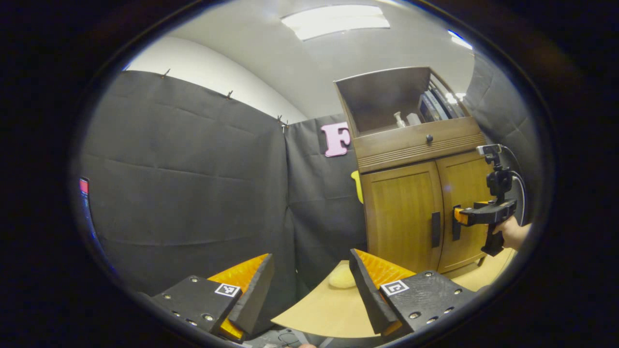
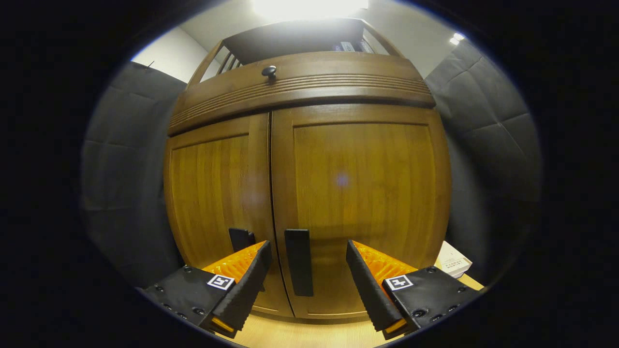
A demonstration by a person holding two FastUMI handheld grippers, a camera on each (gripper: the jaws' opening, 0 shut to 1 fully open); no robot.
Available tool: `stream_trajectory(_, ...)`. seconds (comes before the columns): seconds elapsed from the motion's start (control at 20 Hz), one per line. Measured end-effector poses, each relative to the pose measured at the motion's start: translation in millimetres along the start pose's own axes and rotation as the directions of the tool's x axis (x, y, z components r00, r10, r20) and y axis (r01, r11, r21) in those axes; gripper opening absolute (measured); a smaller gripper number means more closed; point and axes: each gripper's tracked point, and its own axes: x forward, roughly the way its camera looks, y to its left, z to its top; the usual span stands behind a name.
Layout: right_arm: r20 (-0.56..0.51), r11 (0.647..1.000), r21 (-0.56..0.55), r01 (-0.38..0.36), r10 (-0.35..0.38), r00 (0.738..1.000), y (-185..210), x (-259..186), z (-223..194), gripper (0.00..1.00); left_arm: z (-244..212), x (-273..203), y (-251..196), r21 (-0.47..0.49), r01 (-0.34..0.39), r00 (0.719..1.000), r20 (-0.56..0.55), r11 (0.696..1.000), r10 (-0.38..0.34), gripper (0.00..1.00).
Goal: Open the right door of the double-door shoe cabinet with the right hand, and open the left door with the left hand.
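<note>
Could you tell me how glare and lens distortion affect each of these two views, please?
Right gripper view: a ceiling light blows out the top edge, a faint flare spot sits on the right door, and the cabinet bulges barrel-like. Left gripper view: even light, ceiling panel bright but defined, booth wall curved.

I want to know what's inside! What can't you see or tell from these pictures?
- Inside the brown wooden double-door shoe cabinet: hidden in both views, its doors look shut.
- Small white bottles on the top shelf: too small in the left gripper view to identify.
- Pale box beside the cabinet: partly hidden by the cabinet's side in the right gripper view.
- Cabinet top: washed out by ceiling glare there.
</note>
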Motion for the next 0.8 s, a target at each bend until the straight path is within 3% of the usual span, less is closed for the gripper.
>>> stream_trajectory(0.1, -0.016, 1.000, -0.007, -0.002, 0.002, 1.000, 3.2, 11.0, -9.7, 0.95, -1.3, -3.3, 9.8, 0.006, -0.017, 1.000, -0.006, 1.000, 0.017, 0.91)
stream_trajectory(0.25, -0.033, 1.000, -0.010, 0.009, -0.009, 0.999, 10.2, 20.4, -13.2, 0.82, -4.6, -1.6, 20.7, 0.018, -0.040, 0.999, -0.010, 0.999, 0.040, 0.91)
stream_trajectory(0.35, -0.047, 1.000, -0.002, 0.007, -0.007, 0.999, 11.0, 29.4, -19.0, 0.78, -4.4, -3.4, 26.9, 0.026, -0.053, 0.999, -0.012, 0.998, 0.053, 0.91)
stream_trajectory(0.5, -0.083, 1.000, 0.015, -0.002, 0.003, 0.997, 12.7, 37.1, -28.8, 0.45, -1.3, -1.2, 34.4, 0.026, -0.064, 0.998, -0.012, 0.998, 0.065, 0.91)
stream_trajectory(0.65, -0.118, 1.000, 0.020, 0.012, -0.009, 0.993, 10.7, 45.1, -35.9, 0.47, 0.3, -2.3, 34.1, 0.025, -0.065, 0.998, -0.009, 0.998, 0.065, 0.91)
stream_trajectory(0.8, -0.121, 1.000, 0.019, 0.011, -0.009, 0.993, 12.1, 43.5, -36.4, 0.30, -0.8, -1.1, 35.3, 0.024, -0.056, 0.998, -0.004, 0.998, 0.056, 0.91)
